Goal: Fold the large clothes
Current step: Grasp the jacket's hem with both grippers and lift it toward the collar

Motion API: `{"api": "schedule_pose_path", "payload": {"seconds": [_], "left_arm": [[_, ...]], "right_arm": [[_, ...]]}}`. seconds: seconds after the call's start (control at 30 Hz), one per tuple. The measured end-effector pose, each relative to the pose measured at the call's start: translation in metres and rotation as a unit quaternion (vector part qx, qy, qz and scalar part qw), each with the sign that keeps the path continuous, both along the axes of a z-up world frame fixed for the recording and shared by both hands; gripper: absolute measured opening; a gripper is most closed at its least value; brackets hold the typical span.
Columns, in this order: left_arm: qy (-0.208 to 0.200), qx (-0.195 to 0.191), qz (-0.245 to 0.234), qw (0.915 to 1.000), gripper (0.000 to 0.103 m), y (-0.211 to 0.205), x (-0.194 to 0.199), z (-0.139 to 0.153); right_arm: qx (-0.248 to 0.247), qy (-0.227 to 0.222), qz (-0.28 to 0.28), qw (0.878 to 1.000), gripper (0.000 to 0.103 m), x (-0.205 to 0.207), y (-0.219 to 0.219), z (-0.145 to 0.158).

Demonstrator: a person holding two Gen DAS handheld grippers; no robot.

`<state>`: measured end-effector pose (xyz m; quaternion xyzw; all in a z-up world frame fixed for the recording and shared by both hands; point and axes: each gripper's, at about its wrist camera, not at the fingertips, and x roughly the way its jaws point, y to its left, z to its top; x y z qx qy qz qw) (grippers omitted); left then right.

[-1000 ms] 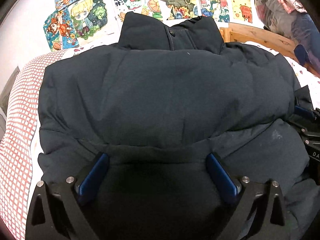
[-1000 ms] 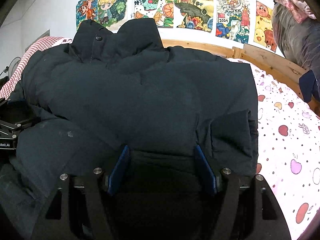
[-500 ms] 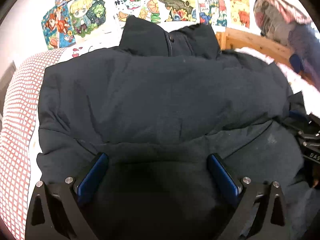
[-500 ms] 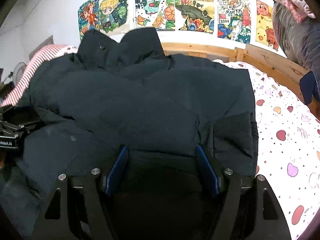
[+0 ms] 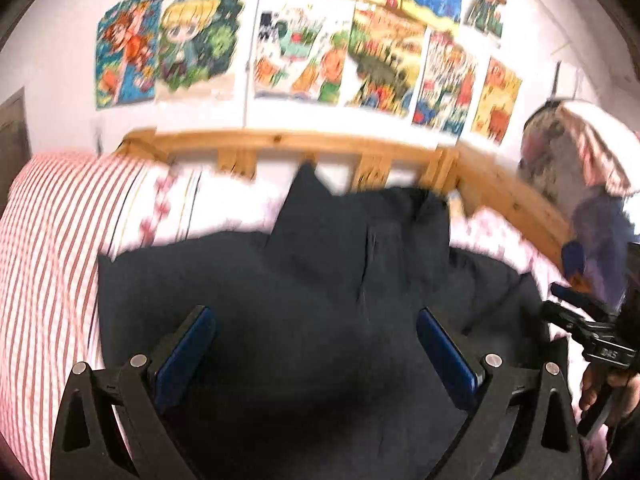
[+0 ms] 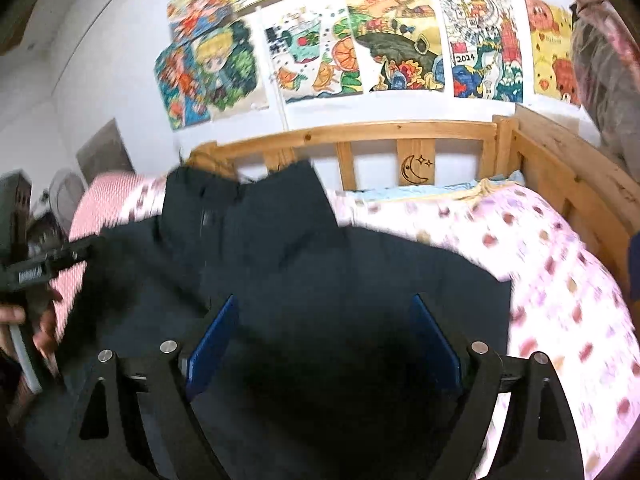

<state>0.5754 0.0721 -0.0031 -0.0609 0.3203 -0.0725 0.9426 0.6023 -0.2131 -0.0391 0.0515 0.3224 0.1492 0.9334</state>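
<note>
Both my claws, left gripper and right gripper, sit wide apart over the dark jacket. Can't tell whether fabric is pinched. Frames blurred.

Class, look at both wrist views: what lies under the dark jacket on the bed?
Around the dark jacket show a fruit-print sheet and striped bedding. What lies directly beneath it is covered.

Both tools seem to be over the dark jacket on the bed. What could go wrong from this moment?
1. The views are blurred, so the tools are moving fast; the bulky jacket may land creased or lopsided.
2. Left tool and right tool both look wide open, so fabric may not be gripped.
3. The collar lies near the wooden headboard and could bunch there.
</note>
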Motion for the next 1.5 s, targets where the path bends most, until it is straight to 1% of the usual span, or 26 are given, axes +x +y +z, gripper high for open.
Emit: {"api": "schedule_pose_path", "payload": {"seconds": [0.03, 0.07, 0.13, 0.17, 0.3, 0.37, 0.43, 0.47, 0.5, 0.53, 0.57, 0.6, 0.63, 0.67, 0.7, 0.73, 0.8, 0.83, 0.9, 1.0, 1.1, 1.17, 1.23, 1.37, 1.4, 1.5], "left_arm": [[-0.008, -0.006, -0.002, 0.9999, 0.101, 0.001, 0.01, 0.004], [-0.012, -0.008, 0.0, 0.9999, 0.101, 0.001, 0.019, 0.008], [-0.012, -0.013, 0.007, 0.9998, 0.101, 0.002, 0.041, 0.013], [-0.011, -0.015, 0.012, 0.9998, 0.101, 0.003, 0.05, 0.014], [-0.005, -0.023, 0.045, 0.9987, 0.101, 0.006, 0.083, 0.013], [0.007, -0.027, 0.059, 0.9979, 0.101, 0.008, 0.099, 0.008], [0.016, -0.028, 0.068, 0.9971, 0.1, 0.01, 0.112, 0.002], [0.016, -0.028, 0.071, 0.9969, 0.098, 0.011, 0.115, 0.0], [0.016, -0.028, 0.072, 0.9969, 0.09, 0.012, 0.118, -0.002], [0.018, -0.029, 0.069, 0.997, 0.08, 0.013, 0.123, -0.005], [0.021, -0.03, 0.066, 0.9972, 0.075, 0.013, 0.126, -0.006], [0.024, -0.032, 0.061, 0.9973, 0.064, 0.012, 0.129, -0.007], [0.028, -0.035, 0.055, 0.9975, 0.052, 0.012, 0.132, -0.009], [0.034, -0.036, 0.049, 0.9976, 0.045, 0.01, 0.134, -0.011], [0.039, -0.037, 0.042, 0.9977, 0.028, 0.008, 0.136, -0.013], [0.041, -0.036, 0.039, 0.9977, 0.018, 0.006, 0.136, -0.012], [0.037, -0.026, 0.045, 0.998, 0.015, 0.003, 0.13, -0.01], [0.034, -0.027, 0.047, 0.998, 0.014, 0.002, 0.128, -0.008], [0.028, -0.032, 0.047, 0.998, 0.012, 0.005, 0.12, -0.004], [0.021, -0.024, 0.041, 0.9987, 0.01, 0.008, 0.106, 0.003], [0.022, -0.013, 0.033, 0.9991, 0.009, 0.014, 0.089, 0.008], [0.024, 0.003, 0.038, 0.999, 0.008, 0.016, 0.076, 0.008], [0.025, 0.017, 0.032, 0.999, 0.008, 0.015, 0.063, 0.005], [0.037, 0.063, 0.018, 0.9972, 0.007, 0.004, 0.041, -0.012], [0.046, 0.075, 0.012, 0.9961, 0.007, 0.001, 0.036, -0.019], [0.058, 0.092, -0.001, 0.9941, 0.007, -0.003, 0.025, -0.036]], "right_arm": [[0.012, 0.004, -0.002, 1.0, 0.083, 0.018, 0.002, 0.002], [0.017, 0.004, -0.002, 1.0, 0.083, 0.026, 0.005, 0.001], [0.022, 0.012, -0.002, 1.0, 0.083, 0.056, 0.015, 0.0], [0.021, 0.014, -0.001, 1.0, 0.083, 0.064, 0.021, 0.0], [0.027, 0.014, -0.007, 1.0, 0.083, 0.108, 0.041, 0.004], [0.015, 0.013, -0.012, 1.0, 0.083, 0.124, 0.049, 0.006], [0.001, 0.015, -0.014, 1.0, 0.073, 0.139, 0.059, 0.001], [-0.001, 0.017, -0.014, 1.0, 0.061, 0.142, 0.06, 0.001], [-0.003, 0.026, -0.012, 1.0, 0.052, 0.148, 0.064, -0.003], [-0.003, 0.036, -0.011, 0.999, 0.049, 0.154, 0.066, -0.008], [-0.003, 0.041, -0.011, 0.999, 0.041, 0.158, 0.067, -0.009], [0.0, 0.044, -0.009, 0.999, 0.034, 0.16, 0.068, -0.012], [0.004, 0.045, -0.007, 0.999, 0.029, 0.161, 0.067, -0.013], [0.007, 0.045, -0.005, 0.999, 0.02, 0.16, 0.067, -0.015], [0.007, 0.043, -0.005, 0.999, 0.016, 0.158, 0.067, -0.014], [0.007, 0.039, -0.005, 0.999, 0.014, 0.155, 0.066, -0.012], [0.01, 0.033, -0.005, 0.999, 0.012, 0.147, 0.06, -0.008], [0.01, 0.029, -0.004, 1.0, 0.011, 0.142, 0.057, -0.006], [-0.001, 0.019, -0.003, 1.0, 0.009, 0.131, 0.051, 0.0], [-0.013, 0.01, 0.002, 1.0, 0.006, 0.113, 0.043, 0.008], [-0.021, 0.003, 0.009, 1.0, 0.005, 0.095, 0.032, 0.012], [-0.02, 0.005, 0.018, 1.0, 0.005, 0.079, 0.024, 0.011], [-0.032, 0.007, 0.025, 0.999, 0.005, 0.064, 0.022, 0.006], [-0.064, 0.026, 0.03, 0.997, 0.005, 0.044, 0.022, -0.016], [-0.066, 0.033, 0.03, 0.997, 0.005, 0.042, 0.022, -0.022], [-0.058, 0.057, 0.03, 0.996, 0.005, 0.036, 0.018, -0.039]]}}
